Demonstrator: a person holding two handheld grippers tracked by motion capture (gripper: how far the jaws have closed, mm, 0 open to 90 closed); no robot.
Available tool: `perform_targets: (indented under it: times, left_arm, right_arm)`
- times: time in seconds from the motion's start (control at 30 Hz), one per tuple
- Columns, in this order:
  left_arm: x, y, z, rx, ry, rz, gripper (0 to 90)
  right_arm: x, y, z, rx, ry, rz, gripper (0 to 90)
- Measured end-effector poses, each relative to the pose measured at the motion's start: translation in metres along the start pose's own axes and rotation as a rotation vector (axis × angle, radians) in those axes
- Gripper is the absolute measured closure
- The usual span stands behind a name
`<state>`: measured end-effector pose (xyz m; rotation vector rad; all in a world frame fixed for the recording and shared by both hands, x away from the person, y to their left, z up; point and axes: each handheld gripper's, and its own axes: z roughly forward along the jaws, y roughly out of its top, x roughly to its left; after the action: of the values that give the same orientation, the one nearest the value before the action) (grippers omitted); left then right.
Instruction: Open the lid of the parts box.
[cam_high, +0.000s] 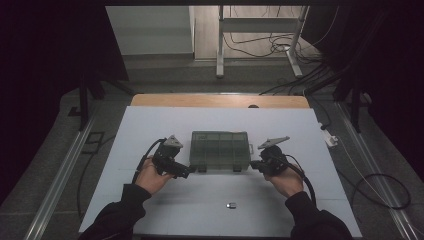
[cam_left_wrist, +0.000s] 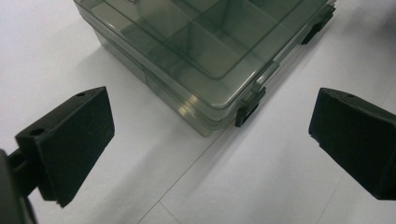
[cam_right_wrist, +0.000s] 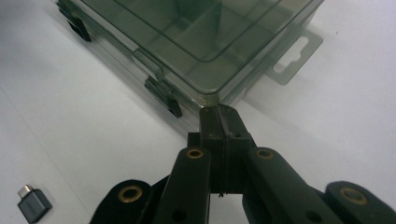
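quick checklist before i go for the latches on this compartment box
1. Lid of the compartment box closed, both front latches down: ok.
2. Left hand-held gripper open, near corner and latch between its jaws, not touched: ok.
3. Right hand-held gripper shut, tips at the box's corner: ok for pushing, not ok for grasping.
4. Whether those tips touch the box: cannot tell.
5. Small grey adapter lies apart, nearer the person: ok.
6. Box flat on the white mat: ok.

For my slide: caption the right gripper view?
Shut right gripper at the corner of a closed smoky clear plastic compartment box.
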<state>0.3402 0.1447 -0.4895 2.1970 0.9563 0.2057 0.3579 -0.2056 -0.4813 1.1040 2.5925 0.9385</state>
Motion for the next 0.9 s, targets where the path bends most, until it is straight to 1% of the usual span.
perform_targets:
  times: [0.1,0.13,0.23,0.3,0.37,0.47,0.77,0.9]
  left_arm:
    - [0.000,0.000,0.000,-0.001,-0.003,-0.004,0.4]
    - [0.001,0.000,0.000,-0.003,-0.006,-0.008,0.4]
    - [0.002,0.000,-0.001,-0.006,-0.012,-0.014,0.3]
    - [0.003,-0.001,-0.001,-0.011,-0.021,-0.021,0.0]
    - [0.003,-0.001,-0.001,-0.012,-0.025,-0.022,0.0]
    - [0.003,0.000,-0.001,-0.015,-0.029,-0.021,0.0]
    - [0.003,0.001,-0.001,-0.018,-0.036,-0.016,0.0]
    - [0.002,0.002,0.000,-0.023,-0.044,-0.015,0.0]
  right_arm:
    - [0.001,0.000,-0.002,-0.015,-0.003,-0.004,88.7]
    - [0.002,0.001,-0.004,-0.028,0.000,-0.001,88.7]
    - [0.002,0.001,-0.005,-0.038,-0.003,-0.001,88.6]
    - [0.003,0.003,-0.009,-0.067,0.002,0.002,88.6]
    - [0.003,0.003,-0.010,-0.074,0.002,0.003,88.7]
    - [0.002,0.005,-0.013,-0.104,0.005,0.008,88.7]
    - [0.000,0.011,-0.018,-0.142,0.016,0.023,88.7]
    - [-0.001,0.013,-0.019,-0.149,0.019,0.028,88.7]
